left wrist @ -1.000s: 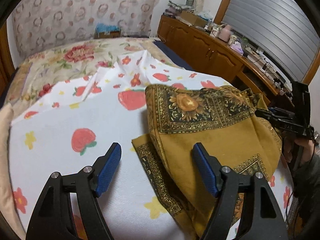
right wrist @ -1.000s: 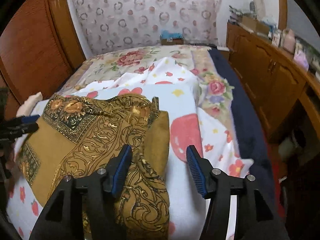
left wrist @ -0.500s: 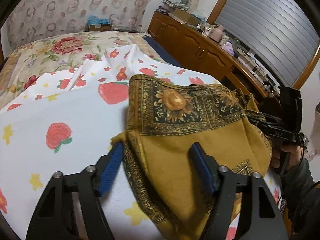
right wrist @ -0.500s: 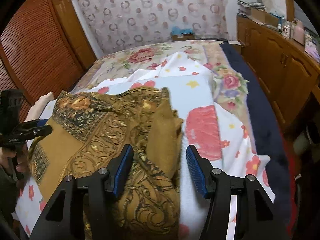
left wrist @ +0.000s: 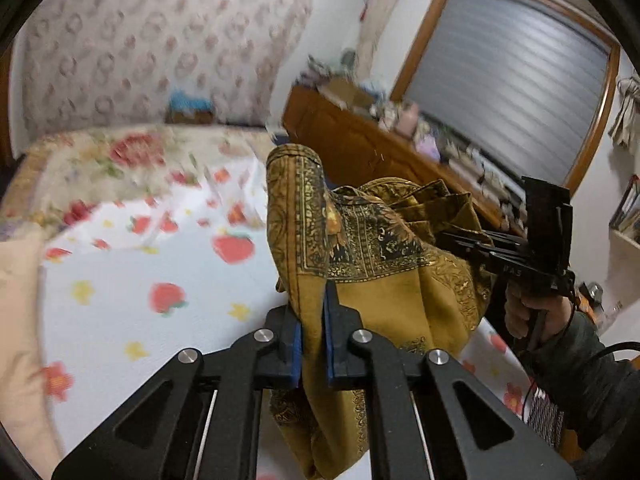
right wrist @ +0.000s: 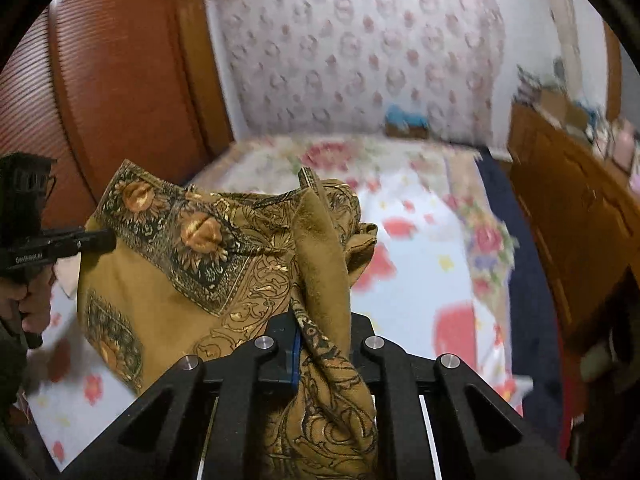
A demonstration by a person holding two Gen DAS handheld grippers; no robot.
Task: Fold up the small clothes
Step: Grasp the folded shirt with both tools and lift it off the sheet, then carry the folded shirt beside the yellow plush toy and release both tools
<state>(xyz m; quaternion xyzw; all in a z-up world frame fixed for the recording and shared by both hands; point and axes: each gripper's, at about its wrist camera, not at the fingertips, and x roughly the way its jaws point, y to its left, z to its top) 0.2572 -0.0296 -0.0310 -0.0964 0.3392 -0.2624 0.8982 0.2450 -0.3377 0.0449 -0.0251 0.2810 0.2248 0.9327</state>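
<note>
Both grippers just went from spread over scarf to pinching it. L gripper (left wrist: 311,336) clamped on one bunched edge, R gripper (right wrist: 320,344) on another. Mustard scarf (left wrist: 384,276) now lifted off strawberry sheet (left wrist: 120,280), hanging between the two, so fold prob starting. L view shows R tool from side + shuttered window (left wrist: 508,92); R view shows wood door (right wrist: 120,92).
</note>
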